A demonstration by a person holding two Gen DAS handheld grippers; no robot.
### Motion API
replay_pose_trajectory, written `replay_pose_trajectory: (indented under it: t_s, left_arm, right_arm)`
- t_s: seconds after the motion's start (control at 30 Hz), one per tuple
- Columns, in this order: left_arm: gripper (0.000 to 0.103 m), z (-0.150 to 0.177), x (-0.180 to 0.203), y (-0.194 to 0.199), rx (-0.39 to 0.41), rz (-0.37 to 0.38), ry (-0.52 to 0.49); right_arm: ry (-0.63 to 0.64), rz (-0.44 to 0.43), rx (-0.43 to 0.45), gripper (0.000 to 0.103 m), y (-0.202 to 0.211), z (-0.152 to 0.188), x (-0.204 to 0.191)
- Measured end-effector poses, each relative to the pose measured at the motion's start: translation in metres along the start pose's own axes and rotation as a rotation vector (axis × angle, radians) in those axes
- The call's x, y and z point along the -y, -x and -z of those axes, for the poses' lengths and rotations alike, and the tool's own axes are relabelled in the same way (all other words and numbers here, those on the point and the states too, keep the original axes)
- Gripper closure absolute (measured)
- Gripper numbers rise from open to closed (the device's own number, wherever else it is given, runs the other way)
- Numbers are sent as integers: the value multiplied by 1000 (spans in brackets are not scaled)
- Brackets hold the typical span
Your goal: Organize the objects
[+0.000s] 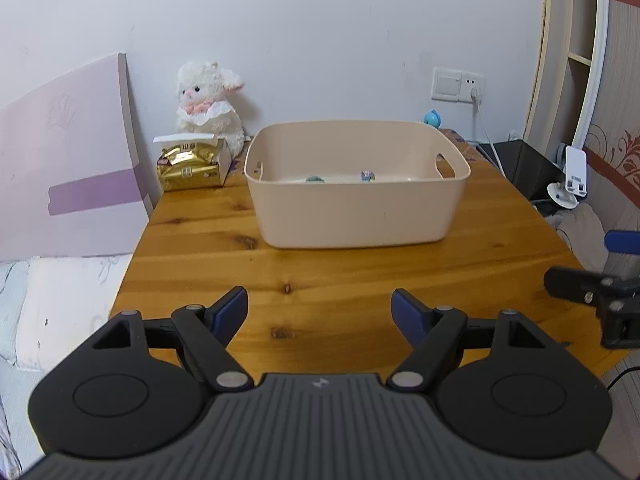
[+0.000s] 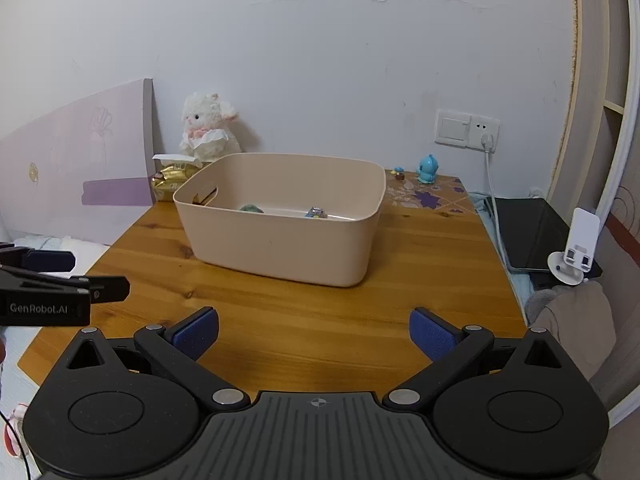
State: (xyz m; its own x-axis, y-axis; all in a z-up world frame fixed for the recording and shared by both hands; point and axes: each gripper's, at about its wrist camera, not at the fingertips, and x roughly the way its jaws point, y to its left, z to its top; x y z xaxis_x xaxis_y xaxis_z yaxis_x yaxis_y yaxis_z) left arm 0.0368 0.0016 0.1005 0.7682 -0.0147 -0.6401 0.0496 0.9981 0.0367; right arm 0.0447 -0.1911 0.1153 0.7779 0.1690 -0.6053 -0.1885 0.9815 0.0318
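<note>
While both claws [image 1: 319,307] [image 2: 314,330] gape unladen, smooth rounded beige plastic bin [image 1: 360,216] sits on knotty pine table [image 1: 320,272].

both grippers, left [image 1: 319,312] and right [image 2: 314,332], hover side by side, level, fingers [image 1: 230,308] spread wide, holding nothing.

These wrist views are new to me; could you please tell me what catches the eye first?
A large beige plastic bin sits mid-table on the wooden table, with a few small items inside. Behind it to the left, a white plush lamb leans against the wall. Both grippers, left and right, are open and empty.
</note>
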Motion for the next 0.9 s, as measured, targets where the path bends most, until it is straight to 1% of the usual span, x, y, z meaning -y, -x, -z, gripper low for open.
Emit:
replay_pose_trajectory:
  t_s: [0.1, 0.2, 0.4, 0.53, 0.7, 0.77, 0.83, 0.9]
  left_arm:
    - [23, 6, 1, 1, -12, 7, 8]
    - [23, 10, 3, 4, -8, -2, -5]
    - [23, 10, 6, 9, 6, 2, -28]
    - [23, 10, 3, 10, 12, 7, -15]
    - [23, 8, 0, 12, 23, -7, -14]
    - [22, 8, -1, 13, 25, -8, -13]
    - [18, 7, -1, 12, 25, -11, -18]
    - [18, 7, -1, 11, 25, -15, -19]
  right_arm:
    - [-7, 7, 8, 0, 8, 4, 3]
    - [-19, 9, 8, 0, 13, 6, 6]
    - [-29, 29, -8, 0, 12, 10, 12]
    - [-32, 35, -12, 0, 12, 12, 15]
    - [-35, 38, -21, 0, 10, 12, 16]
    - [-32, 34, -26, 0, 9, 13, 15]
    - [-30, 28, -31, 0, 7, 12, 14]
    - [-29, 22, -37, 0, 4, 13, 14]
